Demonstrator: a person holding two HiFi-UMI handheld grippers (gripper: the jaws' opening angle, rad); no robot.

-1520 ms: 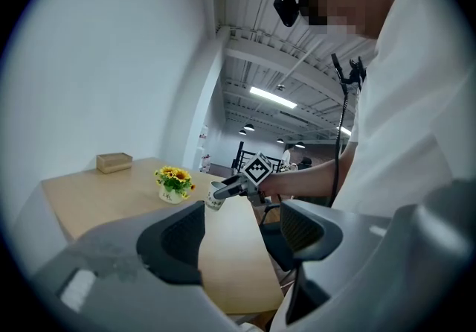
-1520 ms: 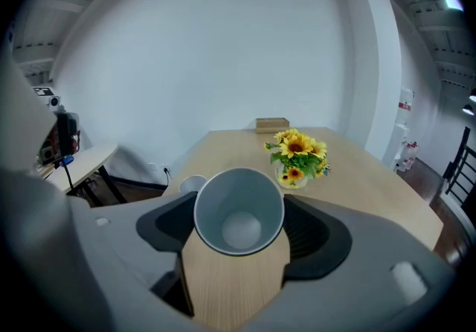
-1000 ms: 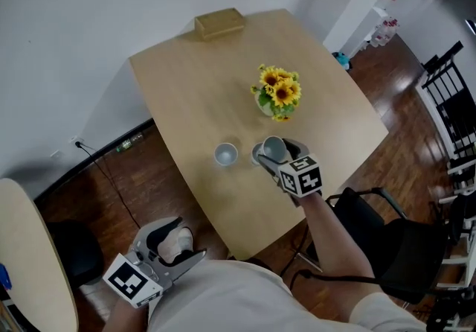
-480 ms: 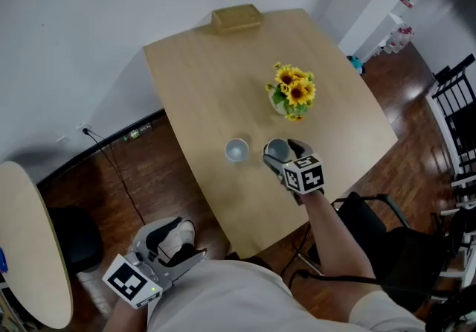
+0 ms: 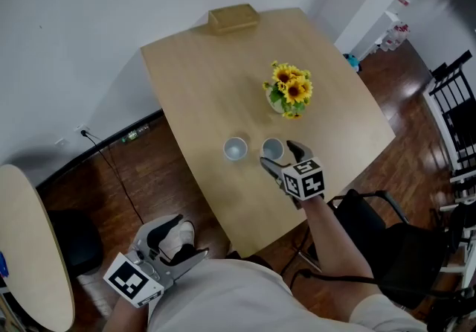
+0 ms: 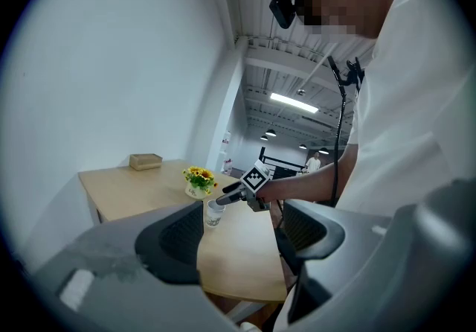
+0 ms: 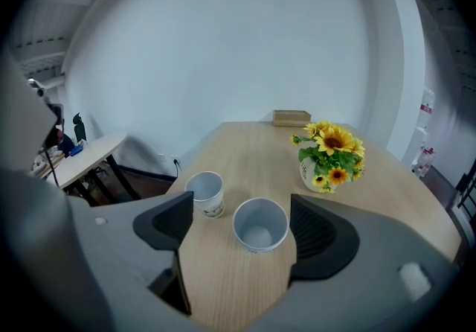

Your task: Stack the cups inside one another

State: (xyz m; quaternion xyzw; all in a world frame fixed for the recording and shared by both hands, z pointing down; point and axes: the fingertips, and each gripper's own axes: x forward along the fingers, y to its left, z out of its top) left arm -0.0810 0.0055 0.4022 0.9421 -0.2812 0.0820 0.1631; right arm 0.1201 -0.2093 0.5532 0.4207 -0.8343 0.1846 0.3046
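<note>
Two grey-white cups stand upright side by side on the wooden table (image 5: 201, 85). The left cup (image 5: 235, 149) (image 7: 206, 193) stands free. My right gripper (image 5: 282, 158) (image 7: 245, 225) straddles the right cup (image 5: 273, 149) (image 7: 260, 223) with its jaws opening; the pads stand clear of the cup's sides. My left gripper (image 5: 186, 246) (image 6: 242, 234) hangs low beside the person's lap, off the table, open with nothing between its jaws. From the left gripper view, the right gripper and one cup (image 6: 214, 214) show far off.
A pot of sunflowers (image 5: 288, 92) (image 7: 331, 155) stands just beyond the cups. A small wooden box (image 5: 233, 18) sits at the table's far edge. A black chair (image 5: 387, 249) is at the right, a round table (image 5: 30, 249) at the left.
The right gripper's jaws have spread wider and let go of the right cup, which now stands upright on the table. The left gripper has stayed put.
</note>
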